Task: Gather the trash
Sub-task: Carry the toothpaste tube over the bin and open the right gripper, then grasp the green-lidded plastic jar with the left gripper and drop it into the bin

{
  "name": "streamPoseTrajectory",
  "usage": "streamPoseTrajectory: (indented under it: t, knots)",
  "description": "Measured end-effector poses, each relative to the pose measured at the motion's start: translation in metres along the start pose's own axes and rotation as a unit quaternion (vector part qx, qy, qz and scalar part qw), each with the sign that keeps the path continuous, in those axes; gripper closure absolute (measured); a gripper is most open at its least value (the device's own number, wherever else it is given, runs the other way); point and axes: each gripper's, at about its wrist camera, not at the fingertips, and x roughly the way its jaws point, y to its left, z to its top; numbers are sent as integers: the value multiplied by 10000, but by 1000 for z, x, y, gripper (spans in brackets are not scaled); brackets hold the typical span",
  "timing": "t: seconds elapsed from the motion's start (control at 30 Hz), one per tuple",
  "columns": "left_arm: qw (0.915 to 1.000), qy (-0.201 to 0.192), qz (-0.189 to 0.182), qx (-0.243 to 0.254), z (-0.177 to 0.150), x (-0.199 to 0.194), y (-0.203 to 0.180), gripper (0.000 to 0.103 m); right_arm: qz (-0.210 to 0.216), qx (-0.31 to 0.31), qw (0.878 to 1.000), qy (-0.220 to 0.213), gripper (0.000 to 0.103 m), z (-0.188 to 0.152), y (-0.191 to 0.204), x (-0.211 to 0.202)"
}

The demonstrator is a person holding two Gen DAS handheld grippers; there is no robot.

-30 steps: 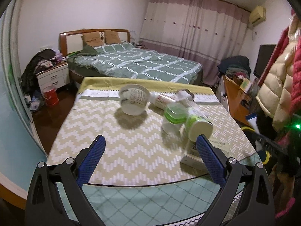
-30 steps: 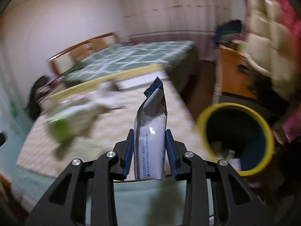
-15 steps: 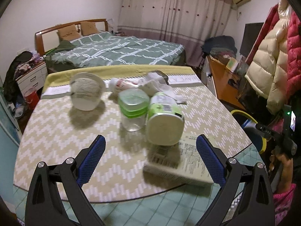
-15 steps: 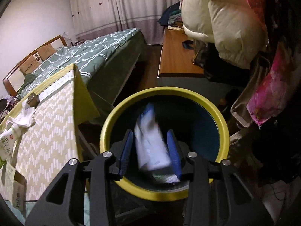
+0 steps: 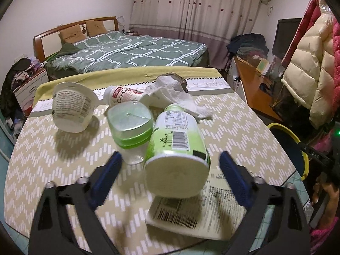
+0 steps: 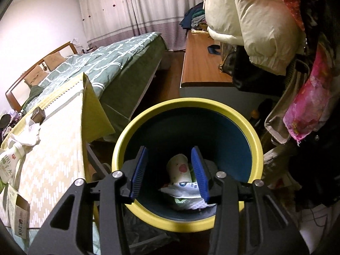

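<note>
Two grippers worked: the left gripper [image 5: 170, 170] was closing around a green bottle [image 5: 177, 148] on the zigzag tablecloth [image 5: 53, 159], pads untouching; the right gripper [image 6: 170, 170] was opening, empty, above the yellow-rimmed bin [image 6: 252, 136] holding wrappers [image 6: 180, 182].

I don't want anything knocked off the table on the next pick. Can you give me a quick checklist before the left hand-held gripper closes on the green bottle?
1. Green bottle between the closing left hand-held gripper jaws: ok.
2. Pads touching bottle: not ok.
3. Lidded jar clear of the left pad: cannot tell.
4. Right hand-held gripper empty, opening: ok.
5. Wrapper inside bin: ok.
</note>
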Motion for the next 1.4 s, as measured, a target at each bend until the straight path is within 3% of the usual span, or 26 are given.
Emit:
streamPoseTrajectory:
  t: [0.1, 0.27, 0.73, 1.4]
  knots:
    - [10000, 37, 11, 58, 1, 6, -2, 27, 36, 3, 10000, 9, 61, 0, 1, 0]
    - [9998, 41, -34, 167, 3, 11, -6, 51, 70, 0, 10000, -4, 61, 0, 0, 0]
    - [9962, -599, -93, 628, 36, -21, -31, 52, 148, 77, 9998, -106, 61, 0, -4, -8]
    - [9890, -661, -582, 1187, 76, -12, -110, 52, 245, 270, 9991, -195, 61, -2, -25, -15]
